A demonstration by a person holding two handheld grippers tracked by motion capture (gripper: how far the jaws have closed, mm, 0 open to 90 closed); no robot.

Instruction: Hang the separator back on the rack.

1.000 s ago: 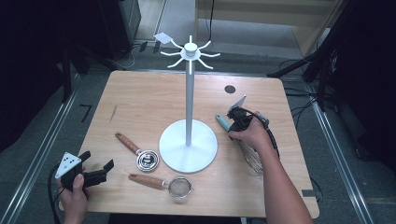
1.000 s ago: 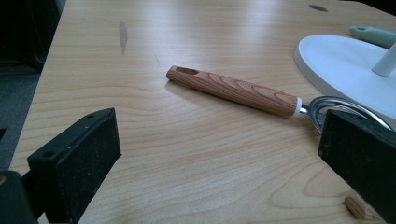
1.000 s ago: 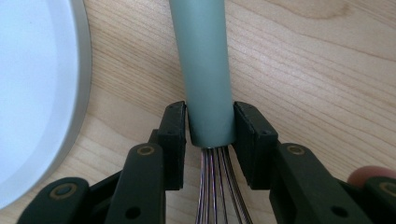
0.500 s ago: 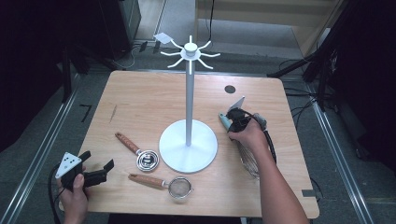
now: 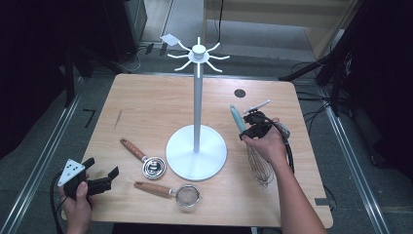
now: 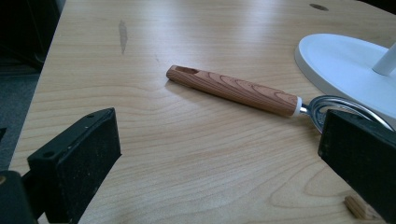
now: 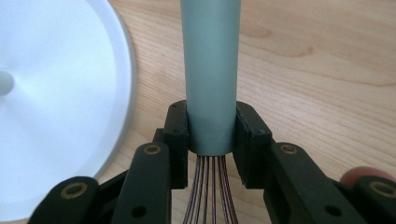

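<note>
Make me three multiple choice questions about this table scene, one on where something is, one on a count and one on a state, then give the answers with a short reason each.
1. Where does the small strainer lie?
A. Near the table's front edge, in front of the white stand's base
B. At the far edge by the dark round hole
C. Hung on the stand's top hooks

2. How many wooden-handled utensils lie on the table?
A. One
B. Two
C. Four

3. What state is the right claw in?
A. Open over bare wood
B. Shut on the whisk's handle
C. Shut on the stand's pole

Answers: 
1 A, the high view shows it just in front of the base. 
2 B, the strainer and the measuring cup both have wood handles. 
3 B, the right claw's view shows both pads pressed on the grey-green handle.
</note>
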